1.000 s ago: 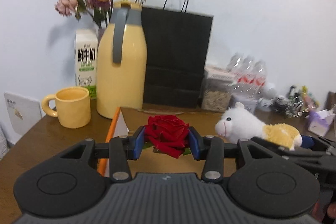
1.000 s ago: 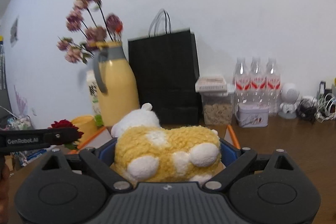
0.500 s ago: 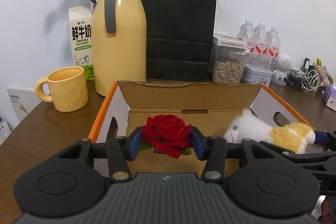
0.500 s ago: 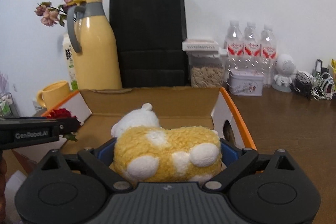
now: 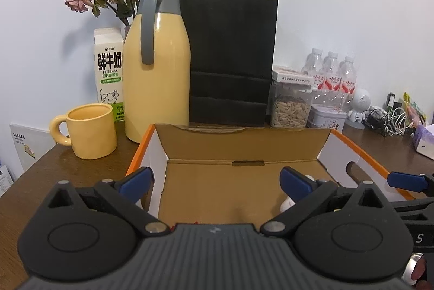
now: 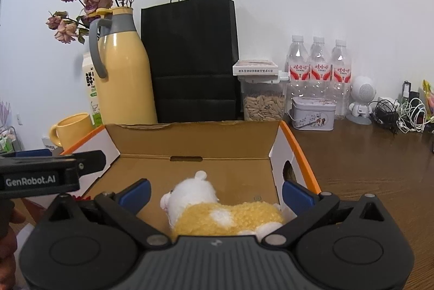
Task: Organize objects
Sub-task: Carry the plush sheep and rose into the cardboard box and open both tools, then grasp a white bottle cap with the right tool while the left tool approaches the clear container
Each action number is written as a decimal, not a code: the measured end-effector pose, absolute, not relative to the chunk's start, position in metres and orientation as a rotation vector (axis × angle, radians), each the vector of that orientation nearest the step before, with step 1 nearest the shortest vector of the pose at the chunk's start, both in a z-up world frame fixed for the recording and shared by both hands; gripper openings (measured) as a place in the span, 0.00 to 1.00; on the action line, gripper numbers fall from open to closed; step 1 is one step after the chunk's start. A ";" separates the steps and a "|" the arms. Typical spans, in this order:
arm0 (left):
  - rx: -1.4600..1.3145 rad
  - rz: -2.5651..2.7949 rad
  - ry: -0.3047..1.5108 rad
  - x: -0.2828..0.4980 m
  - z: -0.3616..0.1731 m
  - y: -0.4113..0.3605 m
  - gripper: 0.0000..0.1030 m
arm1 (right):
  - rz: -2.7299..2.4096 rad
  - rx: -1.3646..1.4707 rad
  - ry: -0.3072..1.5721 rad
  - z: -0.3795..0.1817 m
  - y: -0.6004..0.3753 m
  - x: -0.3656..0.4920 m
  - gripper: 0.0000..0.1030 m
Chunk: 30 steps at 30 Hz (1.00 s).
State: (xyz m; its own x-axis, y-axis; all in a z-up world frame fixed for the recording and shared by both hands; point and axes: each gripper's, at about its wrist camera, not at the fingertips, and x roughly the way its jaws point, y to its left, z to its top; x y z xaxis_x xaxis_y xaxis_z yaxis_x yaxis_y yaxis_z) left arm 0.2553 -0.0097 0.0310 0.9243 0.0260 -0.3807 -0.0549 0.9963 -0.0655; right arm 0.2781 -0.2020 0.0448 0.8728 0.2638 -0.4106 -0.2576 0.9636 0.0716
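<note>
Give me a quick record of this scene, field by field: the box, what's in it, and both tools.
box: open cardboard box with orange edges, on the wooden table
contents: plush toy lying inside
left tool: jaws opening, nothing between them
right tool: jaws opening, pads clear of the plush toy
behind box: yellow jug, black bag
</note>
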 end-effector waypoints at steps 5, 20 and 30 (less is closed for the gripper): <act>-0.087 0.022 0.338 0.240 0.044 -0.010 1.00 | 0.281 0.012 0.380 0.057 -0.205 0.265 1.00; -0.060 -0.001 0.276 0.176 0.077 -0.014 1.00 | 0.305 -0.024 0.302 0.089 -0.235 0.200 1.00; -0.023 -0.008 0.313 0.131 0.071 -0.008 1.00 | 0.290 -0.047 0.349 0.076 -0.267 0.154 1.00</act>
